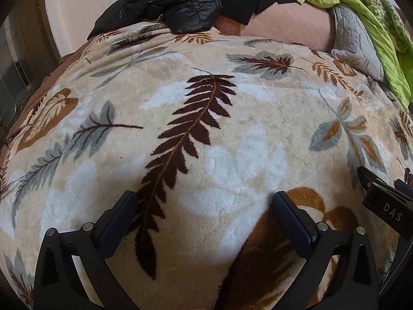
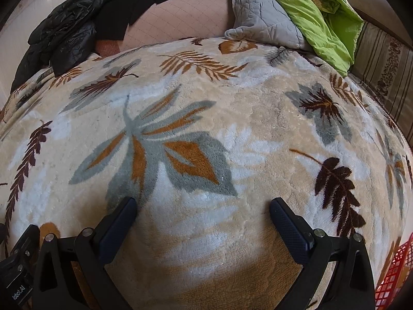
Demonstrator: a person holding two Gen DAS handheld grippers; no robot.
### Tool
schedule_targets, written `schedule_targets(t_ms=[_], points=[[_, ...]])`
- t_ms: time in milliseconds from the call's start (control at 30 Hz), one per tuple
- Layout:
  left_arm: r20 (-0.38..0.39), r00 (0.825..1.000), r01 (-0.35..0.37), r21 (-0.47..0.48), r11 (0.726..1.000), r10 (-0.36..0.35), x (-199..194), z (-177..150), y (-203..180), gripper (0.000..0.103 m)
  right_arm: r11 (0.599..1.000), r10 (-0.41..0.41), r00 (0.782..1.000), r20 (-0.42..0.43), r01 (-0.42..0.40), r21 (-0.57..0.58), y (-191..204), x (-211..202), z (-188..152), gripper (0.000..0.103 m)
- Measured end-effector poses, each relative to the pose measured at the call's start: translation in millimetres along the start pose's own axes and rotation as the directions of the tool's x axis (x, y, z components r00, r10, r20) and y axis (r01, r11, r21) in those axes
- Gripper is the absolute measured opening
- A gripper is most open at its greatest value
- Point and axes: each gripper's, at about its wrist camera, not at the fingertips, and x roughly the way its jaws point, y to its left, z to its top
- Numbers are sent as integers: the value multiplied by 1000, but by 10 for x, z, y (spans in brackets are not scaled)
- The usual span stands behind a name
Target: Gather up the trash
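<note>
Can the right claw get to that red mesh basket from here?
Probably yes: the red mesh basket sits just right of the open right claw, with only leaf-patterned fleece blanket between.

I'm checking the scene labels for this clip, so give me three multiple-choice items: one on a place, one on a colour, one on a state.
1. Where does the black jacket lie?
A. far left of the bed
B. between the grippers
C. in the red basket

2. What colour is the sheet draped over the grey quilted pillow?
A. blue
B. lime green
C. white

3. How are the left gripper and right gripper?
A. both shut on trash
B. one shut
C. both open, empty

Answers: 1 A, it sits beyond the leaf blanket. 2 B, bright green folds. 3 C, fingers spread over bare blanket.
</note>
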Motion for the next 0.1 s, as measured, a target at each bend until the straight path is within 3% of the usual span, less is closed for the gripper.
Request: schedule_targets(t_ms=[100], points=[[3, 1000, 5, -4, 1000, -5, -3, 0, 8, 103, 1000, 1, 1000, 0, -1, 1, 0, 0, -1, 103]])
